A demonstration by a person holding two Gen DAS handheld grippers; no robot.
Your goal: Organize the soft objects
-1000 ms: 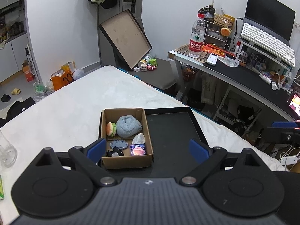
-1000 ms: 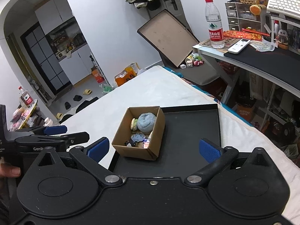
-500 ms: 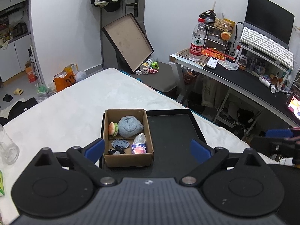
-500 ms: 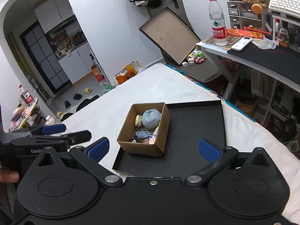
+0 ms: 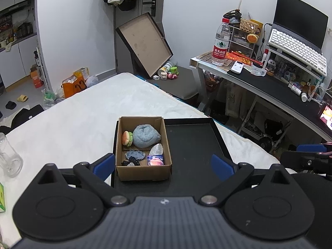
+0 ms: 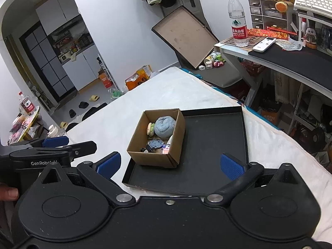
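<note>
A small cardboard box [image 5: 143, 174] stands at the left end of a black tray [image 5: 195, 145] on the white bed. In it lie a blue fuzzy ball [image 5: 146, 136], a small plush burger [image 5: 127, 138], a dark blue plush [image 5: 134, 155], a pink packet [image 5: 155, 160] and a clear wrapped piece [image 5: 157, 149]. My left gripper [image 5: 162, 165] is open and empty, held above the box's near side. My right gripper [image 6: 169, 165] is open and empty, back from the box [image 6: 153, 155] and tray [image 6: 215, 137]. The left gripper also shows in the right wrist view [image 6: 55, 145].
A glass jar [image 5: 9, 157] stands on the bed at the left. A desk [image 5: 280, 87] with a water bottle [image 5: 221, 42], keyboard and monitor is at the right. A large box lid [image 5: 144, 43] leans on the door. Bags and clutter lie on the floor.
Both grippers have drawn back and up from the box and tray, which look smaller and farther now. Both stayed open; the box's contents are unchanged.
</note>
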